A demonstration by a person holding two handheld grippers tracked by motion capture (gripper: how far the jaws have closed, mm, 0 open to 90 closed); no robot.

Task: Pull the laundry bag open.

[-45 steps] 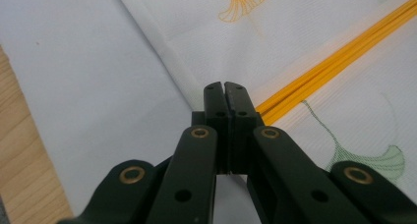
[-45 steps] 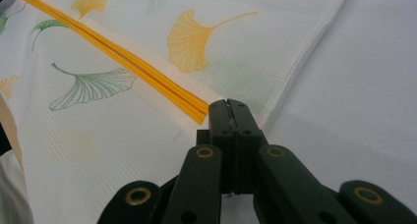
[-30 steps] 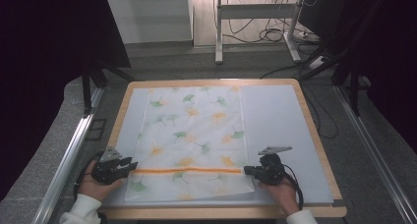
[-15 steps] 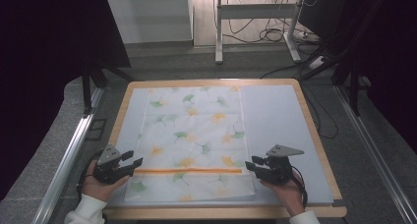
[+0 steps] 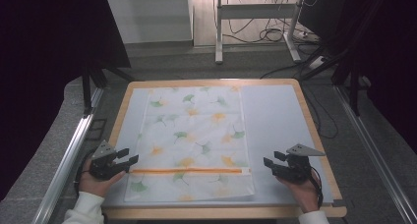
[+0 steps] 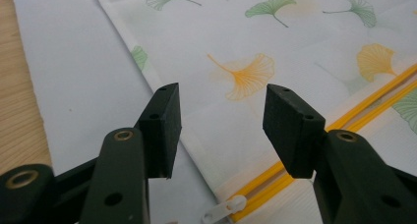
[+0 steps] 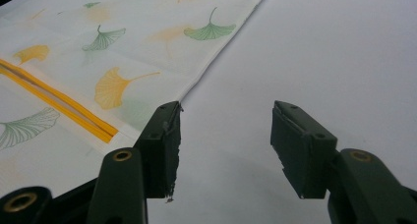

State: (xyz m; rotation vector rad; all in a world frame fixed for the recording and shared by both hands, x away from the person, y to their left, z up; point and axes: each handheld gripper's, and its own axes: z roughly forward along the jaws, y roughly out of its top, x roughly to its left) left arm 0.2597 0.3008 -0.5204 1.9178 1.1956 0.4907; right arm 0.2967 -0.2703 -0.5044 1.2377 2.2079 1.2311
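Pillowcase (image 5: 193,143) flat on mat (image 5: 275,130) | left gripper view: white zipper pull (image 6: 223,211) | left gripper (image 5: 129,160), right gripper (image 5: 268,163): jaws apart, just opened, holding nothing

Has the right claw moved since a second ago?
Yes. The right claw, jaws just opened and empty, has drawn rightward off the white ginkgo-leaf printed fabric cover, toward the wooden table's right rim.
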